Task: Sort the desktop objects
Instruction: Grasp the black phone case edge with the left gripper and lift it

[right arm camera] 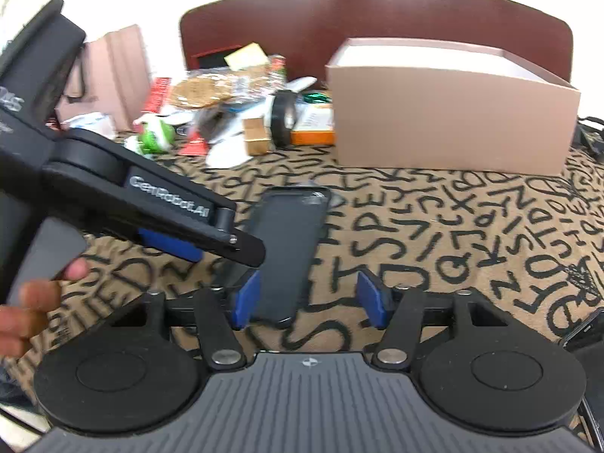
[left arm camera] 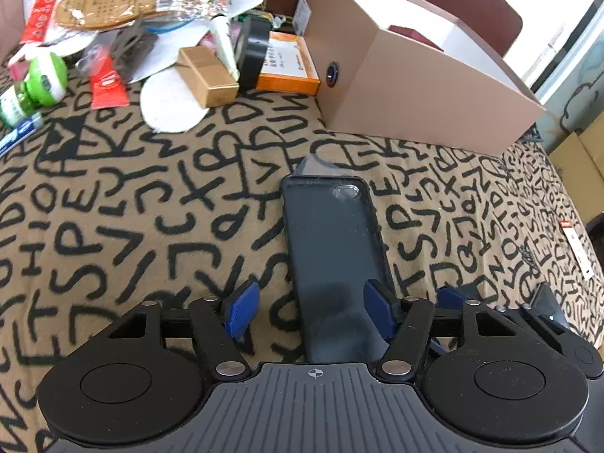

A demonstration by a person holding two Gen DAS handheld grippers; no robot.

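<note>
Crowding the phone case (left arm camera: 332, 260), clutter (left arm camera: 151, 37) beside box (left arm camera: 426, 87).

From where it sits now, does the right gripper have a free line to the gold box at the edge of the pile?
Probably not directly. The right gripper is open beside the dark phone case, and the left gripper reaches across the path toward the gold box. The black tape roll also crowds it.

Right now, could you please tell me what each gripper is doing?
Left gripper: open, phone case between its fingers, not clamped.
Right gripper: open, holding nothing, by the case's near end.
</note>
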